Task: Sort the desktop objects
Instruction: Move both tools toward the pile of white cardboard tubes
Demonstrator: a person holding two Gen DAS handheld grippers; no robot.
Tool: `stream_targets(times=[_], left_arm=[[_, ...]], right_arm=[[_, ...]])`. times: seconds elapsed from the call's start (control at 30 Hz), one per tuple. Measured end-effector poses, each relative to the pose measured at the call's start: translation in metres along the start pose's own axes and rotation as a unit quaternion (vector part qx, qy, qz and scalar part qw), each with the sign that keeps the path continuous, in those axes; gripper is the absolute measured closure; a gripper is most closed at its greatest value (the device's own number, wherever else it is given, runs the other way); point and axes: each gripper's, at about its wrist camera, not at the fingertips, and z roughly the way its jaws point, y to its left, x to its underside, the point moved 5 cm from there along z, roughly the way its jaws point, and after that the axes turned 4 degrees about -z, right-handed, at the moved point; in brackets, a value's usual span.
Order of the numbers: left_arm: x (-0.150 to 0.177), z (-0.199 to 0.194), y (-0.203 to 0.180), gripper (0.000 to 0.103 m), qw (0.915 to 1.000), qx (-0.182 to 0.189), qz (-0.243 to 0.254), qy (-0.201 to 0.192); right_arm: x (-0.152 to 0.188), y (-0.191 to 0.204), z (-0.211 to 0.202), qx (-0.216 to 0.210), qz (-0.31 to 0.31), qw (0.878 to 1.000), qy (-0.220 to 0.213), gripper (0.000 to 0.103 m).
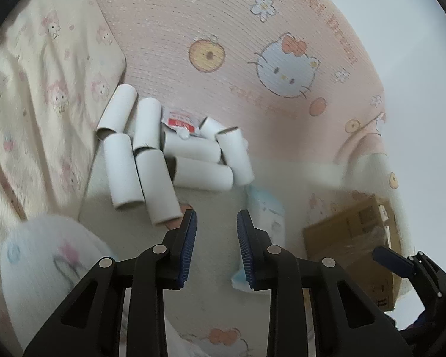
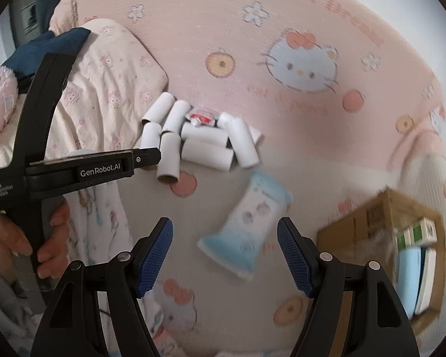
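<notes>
A heap of several white cardboard tubes lies on the pink cartoon-cat sheet, with a red-and-white sachet at its far edge. My left gripper hovers just short of the nearest tube, open, with nothing between its blue pads; from the side its tip reaches the heap. A light-blue tissue pack lies flat below the heap. My right gripper stands wide open above it, apart from it, and its tip shows low right in the left wrist view.
An open cardboard box at the right holds green-white cartons and a blue pack. A cream patterned pillow lies left. A hand grips the left tool's handle. A white soft toy sits low left.
</notes>
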Motion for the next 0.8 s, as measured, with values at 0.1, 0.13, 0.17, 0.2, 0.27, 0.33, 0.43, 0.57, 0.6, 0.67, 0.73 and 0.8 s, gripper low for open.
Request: stream_targets(times=[0.1, 0.13, 0.17, 0.2, 0.27, 0.33, 0.43, 0.57, 0.6, 0.67, 0.73, 0.8], left_arm=[[-0.012, 0.013, 0.012, 0.072, 0.9998, -0.002, -0.016, 0.012], [-0.014, 0.019, 0.016, 0.072, 0.9997, -0.007, -0.014, 0.018], [-0.017, 0.027, 0.021, 0.072, 0.9995, -0.018, -0.013, 0.025], [-0.018, 0.033, 0.025, 0.072, 0.9993, -0.022, -0.014, 0.028], [-0.019, 0.049, 0.035, 0.072, 0.9982, -0.030, -0.021, 0.048], [-0.019, 0.063, 0.042, 0.072, 0.9965, -0.028, -0.039, 0.069], [-0.025, 0.066, 0.039, 0.072, 0.9974, -0.042, -0.023, 0.054], [-0.033, 0.080, 0.046, 0.072, 0.9958, -0.051, -0.043, 0.063], [-0.035, 0.083, 0.050, 0.072, 0.9948, -0.052, -0.055, 0.068], [-0.040, 0.088, 0.061, 0.072, 0.9921, -0.050, -0.085, 0.077], [-0.045, 0.093, 0.073, 0.071, 0.9882, -0.049, -0.116, 0.087], [-0.046, 0.099, 0.080, 0.068, 0.9840, -0.054, -0.138, 0.099]], right_arm=[[-0.009, 0.004, 0.014, -0.006, -0.002, 1.000, -0.006, 0.032], [-0.012, 0.005, 0.019, -0.015, 0.005, 1.000, -0.012, 0.032], [-0.014, 0.005, 0.024, -0.028, 0.015, 0.999, -0.014, 0.032], [-0.015, 0.004, 0.032, -0.043, 0.027, 0.999, -0.009, 0.032], [-0.018, 0.003, 0.050, -0.065, 0.050, 0.997, 0.008, 0.032], [-0.021, 0.001, 0.064, -0.069, 0.062, 0.996, 0.003, 0.032], [-0.025, 0.001, 0.080, -0.069, 0.058, 0.996, 0.008, 0.032], [-0.033, 0.005, 0.102, -0.087, 0.052, 0.995, 0.002, 0.032], [-0.035, 0.008, 0.111, -0.098, 0.055, 0.994, 0.006, 0.032], [-0.037, 0.010, 0.123, -0.120, 0.063, 0.991, 0.009, 0.032], [-0.039, 0.012, 0.137, -0.137, 0.072, 0.988, 0.011, 0.032], [-0.043, 0.014, 0.146, -0.151, 0.075, 0.986, 0.005, 0.032]])
